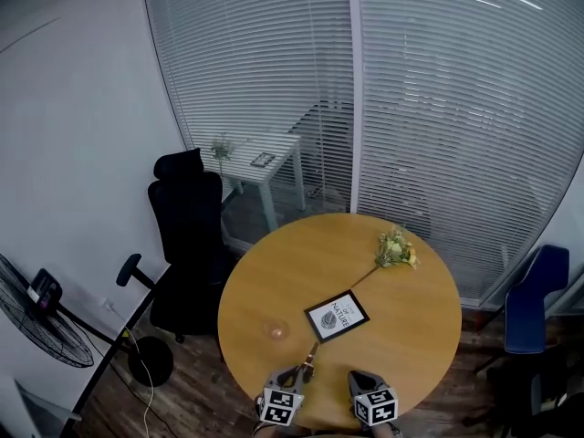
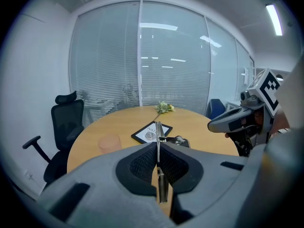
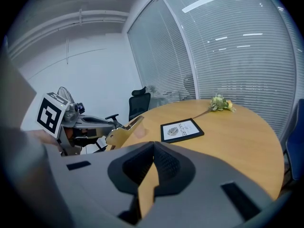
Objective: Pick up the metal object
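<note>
The metal object (image 1: 311,359) is a thin flat shiny blade. My left gripper (image 1: 299,373) is shut on it, over the near edge of the round wooden table (image 1: 265,272). In the left gripper view the blade (image 2: 158,139) shows edge-on, sticking forward from the closed pads (image 2: 158,158). In the right gripper view the left gripper (image 3: 102,127) holds the blade (image 3: 121,131) above the table, and it mirrors the wood colour. My right gripper (image 1: 360,380) hangs beside it to the right, shut (image 3: 153,148) with nothing in it.
A black-framed picture (image 1: 337,317) lies mid-table, a flower sprig (image 1: 395,248) beyond it and a pinkish clear cup (image 1: 276,329) to the left. A black office chair (image 1: 187,235) and a fan (image 1: 41,322) stand to the left, a blue chair (image 1: 534,299) to the right.
</note>
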